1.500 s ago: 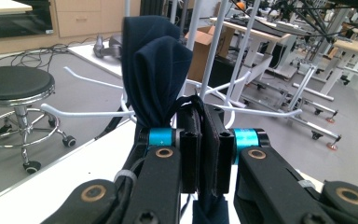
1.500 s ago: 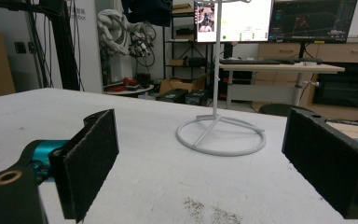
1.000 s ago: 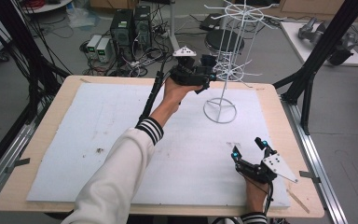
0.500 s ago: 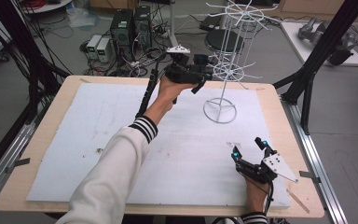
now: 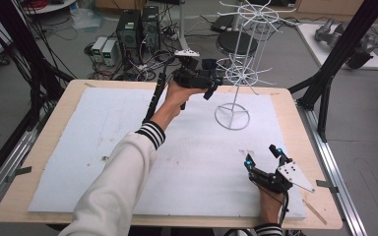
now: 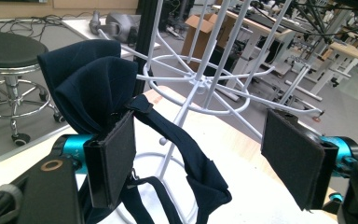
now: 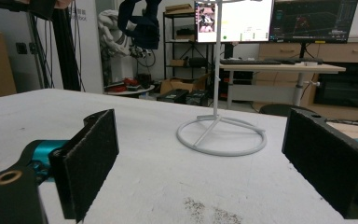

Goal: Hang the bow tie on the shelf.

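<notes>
Since a second ago the left hand-held gripper [image 5: 210, 84] has lifted and edged closer to the white wire rack with radiating hooks [image 5: 237, 73], and the dark navy cloth item with straps [image 6: 102, 88] has gone with it. In the left gripper view the jaws stand wide apart; the cloth bunches against the jaw at that view's left, rising above it while its straps hang down past the jaw, so its long axis runs roughly top to bottom. Whether it is caught on the jaw or on a hook cannot be told. The rack's upright pole stands just beyond it, between the jaws. Farther right, the right hand-held gripper [image 5: 263, 156] rests low on the white-covered table [image 5: 78, 147] near its front edge, jaws wide and empty, well apart from the rack's ring base [image 7: 221, 134].
</notes>
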`<act>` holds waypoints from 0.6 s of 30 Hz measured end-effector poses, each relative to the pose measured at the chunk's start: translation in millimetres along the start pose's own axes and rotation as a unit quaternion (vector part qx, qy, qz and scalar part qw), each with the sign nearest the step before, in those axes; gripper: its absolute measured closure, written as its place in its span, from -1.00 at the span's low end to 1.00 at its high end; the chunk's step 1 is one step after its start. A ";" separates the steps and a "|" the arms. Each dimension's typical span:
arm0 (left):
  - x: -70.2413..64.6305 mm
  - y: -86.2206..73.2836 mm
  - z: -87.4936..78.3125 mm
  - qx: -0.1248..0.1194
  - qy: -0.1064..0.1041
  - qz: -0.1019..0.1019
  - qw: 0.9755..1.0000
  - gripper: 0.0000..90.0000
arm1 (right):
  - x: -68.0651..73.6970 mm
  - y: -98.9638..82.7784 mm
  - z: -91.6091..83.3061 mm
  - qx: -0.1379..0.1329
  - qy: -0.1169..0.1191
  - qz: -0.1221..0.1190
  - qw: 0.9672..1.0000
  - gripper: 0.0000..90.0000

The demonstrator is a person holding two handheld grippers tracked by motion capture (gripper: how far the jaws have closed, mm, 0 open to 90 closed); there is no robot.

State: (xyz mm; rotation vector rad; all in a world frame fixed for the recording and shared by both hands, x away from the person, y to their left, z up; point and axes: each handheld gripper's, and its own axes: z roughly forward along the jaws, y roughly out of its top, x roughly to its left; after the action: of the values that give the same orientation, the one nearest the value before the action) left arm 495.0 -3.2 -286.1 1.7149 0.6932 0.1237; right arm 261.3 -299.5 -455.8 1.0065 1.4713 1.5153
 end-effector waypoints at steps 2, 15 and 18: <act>0.7 -1.9 0.5 0.002 0.001 -0.001 1.000 -0.41 | 0.0 0.0 0.0 0.000 0.000 0.000 1.000 -0.78; -0.1 -23.4 6.6 0.023 -0.002 0.012 1.000 -0.41 | -0.4 0.0 -0.4 -0.002 0.000 -0.003 1.000 -0.78; 0.4 -36.1 0.5 0.031 0.004 0.020 0.999 -0.42 | -0.3 0.0 -0.6 -0.003 0.001 -0.003 1.000 -0.78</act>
State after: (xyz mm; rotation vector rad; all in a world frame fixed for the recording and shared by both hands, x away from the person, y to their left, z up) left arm 481.9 0.2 -319.6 1.7887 0.6752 0.1372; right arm 260.8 -300.0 -455.8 0.9961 1.4682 1.5163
